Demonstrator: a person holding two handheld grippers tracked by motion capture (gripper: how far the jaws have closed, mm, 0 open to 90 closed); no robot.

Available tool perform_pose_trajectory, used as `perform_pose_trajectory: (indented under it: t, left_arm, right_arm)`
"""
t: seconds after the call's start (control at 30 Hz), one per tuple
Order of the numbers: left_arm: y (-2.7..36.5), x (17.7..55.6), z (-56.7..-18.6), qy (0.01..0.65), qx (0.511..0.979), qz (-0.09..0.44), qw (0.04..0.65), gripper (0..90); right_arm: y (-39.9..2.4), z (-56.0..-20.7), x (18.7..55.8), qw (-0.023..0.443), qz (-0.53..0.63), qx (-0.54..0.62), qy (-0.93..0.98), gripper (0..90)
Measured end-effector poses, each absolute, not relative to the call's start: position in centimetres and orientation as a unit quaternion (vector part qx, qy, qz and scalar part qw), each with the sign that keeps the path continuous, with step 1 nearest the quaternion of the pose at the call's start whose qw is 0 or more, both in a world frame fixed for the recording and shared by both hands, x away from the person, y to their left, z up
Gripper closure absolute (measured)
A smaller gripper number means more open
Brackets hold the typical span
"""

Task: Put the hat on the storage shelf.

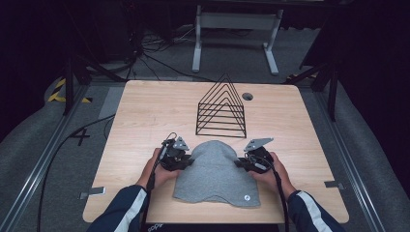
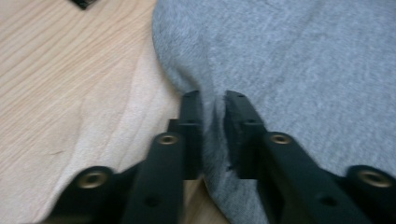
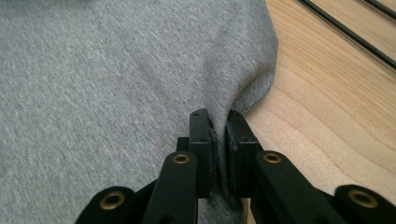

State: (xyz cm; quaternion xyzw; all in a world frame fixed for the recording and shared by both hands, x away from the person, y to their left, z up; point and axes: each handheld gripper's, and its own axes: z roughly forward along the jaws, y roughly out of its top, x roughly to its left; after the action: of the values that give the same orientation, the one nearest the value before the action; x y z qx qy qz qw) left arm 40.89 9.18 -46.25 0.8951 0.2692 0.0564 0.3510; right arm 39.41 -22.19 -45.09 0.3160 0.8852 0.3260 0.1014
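A: The left gripper [image 1: 186, 162] is closed on a pinch of the soft grey knitted-fleece hat [image 1: 216, 174], at the side edge nearest to it; in the left gripper view a fold of cloth is seen caught between the two black jaws. How is the right gripper [image 1: 241, 163] set?

B: It is clamped in the same way on the opposite side edge, a ridge of grey fabric being drawn up between its jaws in the right gripper view. The hat is laid flat on the pale wooden table [image 1: 145, 111], between the two grippers, its rounded crown pointing away from them and its brim toward the person.

A: And the black wire rack of nested triangles [image 1: 221, 108]?

B: It is stood beyond the grippers, past the crown, apart from the hat.

A: How should the hat be expected to handle?

B: It is judged light, limp and not fragile. It would probably sag in the middle if lifted by both edges. A single layer could slip loose, so a deeper bite through both layers may be preferred.
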Motion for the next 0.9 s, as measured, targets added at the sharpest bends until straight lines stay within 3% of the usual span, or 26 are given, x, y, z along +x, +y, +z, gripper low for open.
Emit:
perform_pose_trajectory:
  t: [0.33,0.63,0.9]
  left_arm:
    - [9.5,40.3,-44.2,0.248,0.891,0.08,0.372,85.7]
    - [9.6,39.5,-39.1,0.22,0.869,0.124,0.425,86.0]
    - [9.0,39.1,-34.1,0.182,0.867,0.163,0.435,86.3]
  right_arm:
    - [-23.0,-42.7,38.5,0.129,0.359,0.305,0.873,83.9]
    - [-23.7,-39.1,37.4,0.165,0.394,0.285,0.858,84.0]
    - [-24.7,-34.6,36.3,0.2,0.422,0.268,0.843,84.2]
